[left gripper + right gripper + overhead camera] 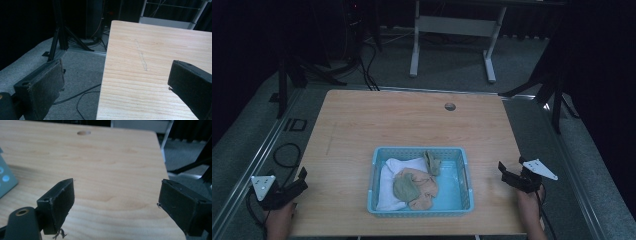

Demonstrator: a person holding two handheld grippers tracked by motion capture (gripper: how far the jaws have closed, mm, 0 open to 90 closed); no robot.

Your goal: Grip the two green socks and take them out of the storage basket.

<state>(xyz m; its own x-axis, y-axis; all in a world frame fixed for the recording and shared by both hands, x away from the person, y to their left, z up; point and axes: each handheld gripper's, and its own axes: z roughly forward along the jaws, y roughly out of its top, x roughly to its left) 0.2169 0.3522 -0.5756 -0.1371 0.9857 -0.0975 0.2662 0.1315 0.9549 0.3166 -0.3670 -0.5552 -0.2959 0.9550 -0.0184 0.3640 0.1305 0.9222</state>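
A blue basket (419, 210) of crumpled socks (416, 186) sat mid-worktop (412, 120), between the two claws and well apart from both. The left claw (301, 181) hovered at the left edge, the right claw (506, 173) at the right edge, each spread wide and holding nothing.

Matt pale wood-grain table (362, 125); perforated blue plastic basket (373, 172) of soft cloth pieces (414, 187).

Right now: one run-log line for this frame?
left gripper: open, empty | right gripper: open, empty | basket: mid-table, holds cloths | contact: none
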